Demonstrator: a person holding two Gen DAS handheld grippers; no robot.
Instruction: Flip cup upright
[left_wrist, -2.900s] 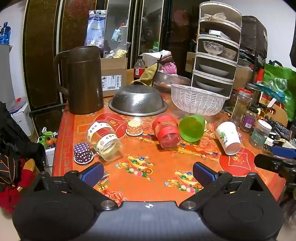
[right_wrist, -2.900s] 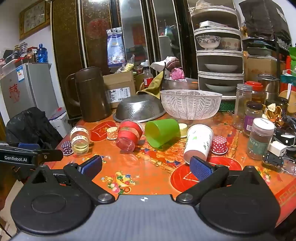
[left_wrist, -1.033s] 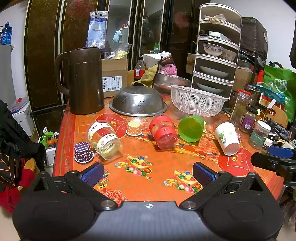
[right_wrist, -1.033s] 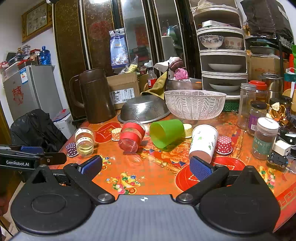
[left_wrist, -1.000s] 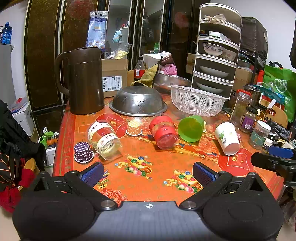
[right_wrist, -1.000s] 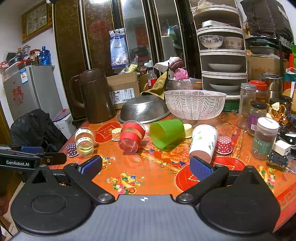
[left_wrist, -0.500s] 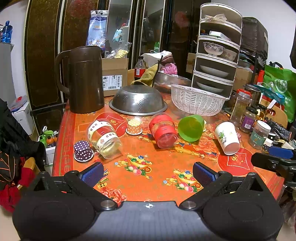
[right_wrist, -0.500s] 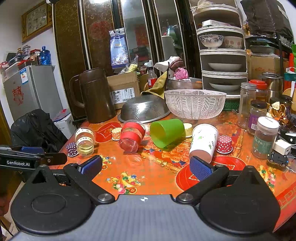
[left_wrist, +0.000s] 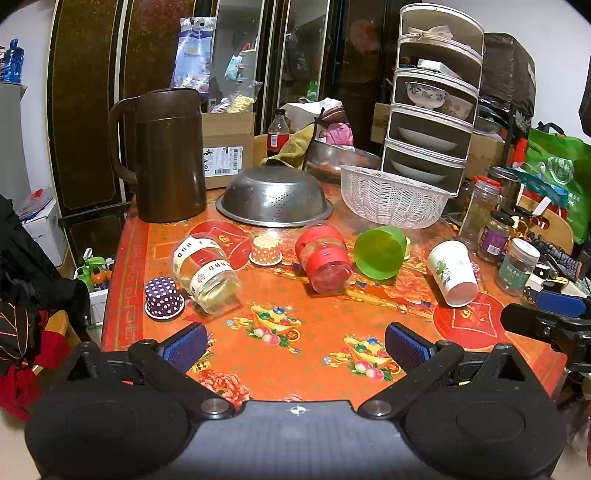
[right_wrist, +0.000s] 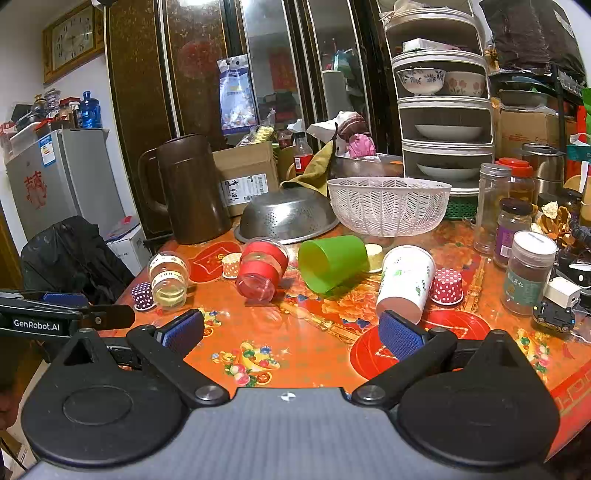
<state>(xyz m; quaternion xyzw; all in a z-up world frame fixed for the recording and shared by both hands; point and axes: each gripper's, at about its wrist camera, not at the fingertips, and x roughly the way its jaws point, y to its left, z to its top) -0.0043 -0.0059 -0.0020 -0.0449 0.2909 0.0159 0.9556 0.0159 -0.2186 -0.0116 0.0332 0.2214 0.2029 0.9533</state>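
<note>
Both grippers hovered at the table edge, jaws apart, empty.
Green cup (right_wrist: 331, 263) lay sideways; white cup (right_wrist: 405, 282) apparently tilted against right gripper (right_wrist: 291, 332); left gripper (left_wrist: 295, 345) clear.

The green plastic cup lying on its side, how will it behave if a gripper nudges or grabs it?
The green plastic cup lies on its side on the glossy tablecloth, so it would probably roll in an arc. It looks empty, likely light. Its thin wall may flex when squeezed.

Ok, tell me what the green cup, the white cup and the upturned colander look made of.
Green cup: likely plastic, with an opaque, even colour and a soft sheen. White cup: probably paper, matte with a printed leaf pattern. Colander: metal, probably stainless steel, with a grey reflective surface and punched holes.
</note>
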